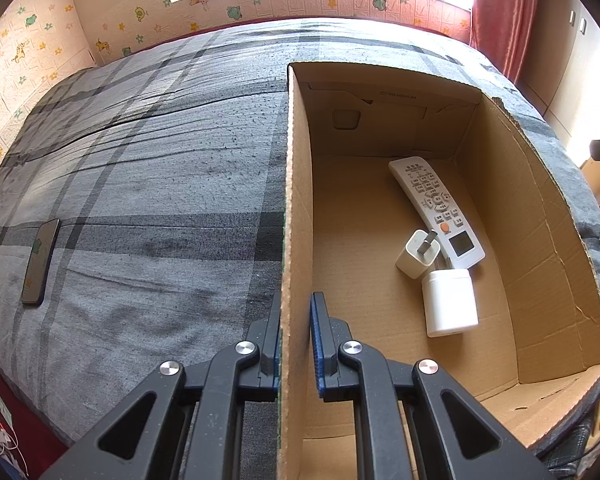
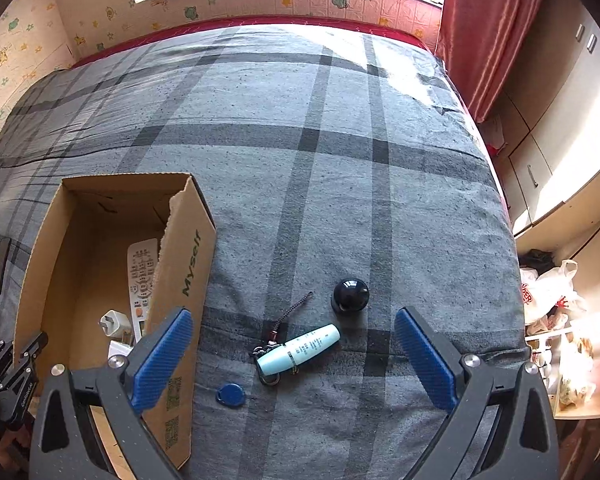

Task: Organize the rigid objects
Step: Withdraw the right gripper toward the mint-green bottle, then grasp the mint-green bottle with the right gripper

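A cardboard box [image 1: 296, 208] stands open on the grey plaid bed [image 1: 160, 168]. Inside lie a white remote [image 1: 436, 208], a white charger plug [image 1: 416, 254] and a white jar [image 1: 450, 304]. My left gripper [image 1: 296, 336] is shut on the box's left wall. The box [image 2: 188, 264] also shows in the right wrist view. My right gripper [image 2: 292, 344] is open above a light-blue tube with keys [image 2: 300, 350], a blue key fob [image 2: 231, 395] and a dark round object [image 2: 351, 294] on the bed.
A dark phone [image 1: 40, 262] lies on the bed at the left. A patterned wall and window stand behind the bed, a red curtain [image 2: 492, 32] at the right. Cabinets and shelves with bags [image 2: 556, 300] stand right of the bed.
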The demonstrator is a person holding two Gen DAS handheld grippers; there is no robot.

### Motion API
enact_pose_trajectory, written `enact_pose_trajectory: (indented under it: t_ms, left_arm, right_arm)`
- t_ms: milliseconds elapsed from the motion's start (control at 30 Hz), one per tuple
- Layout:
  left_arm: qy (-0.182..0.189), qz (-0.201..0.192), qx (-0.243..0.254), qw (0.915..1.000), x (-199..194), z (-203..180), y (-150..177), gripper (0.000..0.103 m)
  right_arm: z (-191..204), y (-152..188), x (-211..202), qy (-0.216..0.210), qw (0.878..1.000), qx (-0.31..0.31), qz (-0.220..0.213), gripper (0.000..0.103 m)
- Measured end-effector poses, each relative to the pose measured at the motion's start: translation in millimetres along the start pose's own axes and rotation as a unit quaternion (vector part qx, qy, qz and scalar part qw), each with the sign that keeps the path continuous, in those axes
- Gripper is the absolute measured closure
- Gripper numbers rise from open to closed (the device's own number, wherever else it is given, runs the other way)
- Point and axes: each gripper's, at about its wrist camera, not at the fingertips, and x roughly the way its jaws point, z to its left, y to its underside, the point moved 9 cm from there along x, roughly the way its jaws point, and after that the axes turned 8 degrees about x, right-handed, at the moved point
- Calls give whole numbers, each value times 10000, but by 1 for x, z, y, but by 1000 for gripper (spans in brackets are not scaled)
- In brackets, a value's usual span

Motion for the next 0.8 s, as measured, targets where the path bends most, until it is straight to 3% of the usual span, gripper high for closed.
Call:
enact_pose_trajectory:
  t_ms: [333, 800]
  left_arm:
    - [-1, 1, 10, 10000, 0, 0, 0, 91]
    - [9, -1, 2, 10000, 0, 1, 0, 91]
  right_arm:
    - [-36, 27, 42, 144, 9984, 469, 283, 0]
    - [-37, 41, 84, 265, 9957, 711, 539, 0]
